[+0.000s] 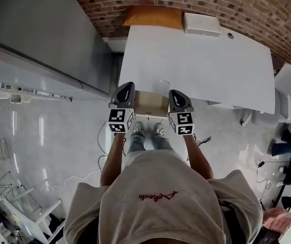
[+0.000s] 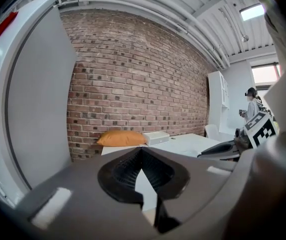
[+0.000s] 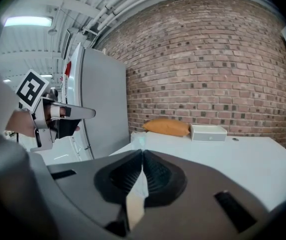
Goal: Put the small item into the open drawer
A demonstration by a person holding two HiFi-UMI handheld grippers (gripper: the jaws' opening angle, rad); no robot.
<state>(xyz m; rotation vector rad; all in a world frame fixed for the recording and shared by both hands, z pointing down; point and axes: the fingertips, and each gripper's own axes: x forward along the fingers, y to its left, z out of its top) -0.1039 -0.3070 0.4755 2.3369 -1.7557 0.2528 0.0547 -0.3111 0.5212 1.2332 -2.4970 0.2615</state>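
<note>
You hold the left claw and right claw side by side over the open drawer, both closed and empty. The small item, probably that pale translucent thing, sits on the bench at its near edge, ungrasped.

Both arms reach forward, bare forearms running nearly parallel. The left gripper and right gripper ride side by side, noses pointing at the table's near edge. Left jaws: tips pressed together, nothing between them. Right jaws: same story, tips meeting, empty.
</note>
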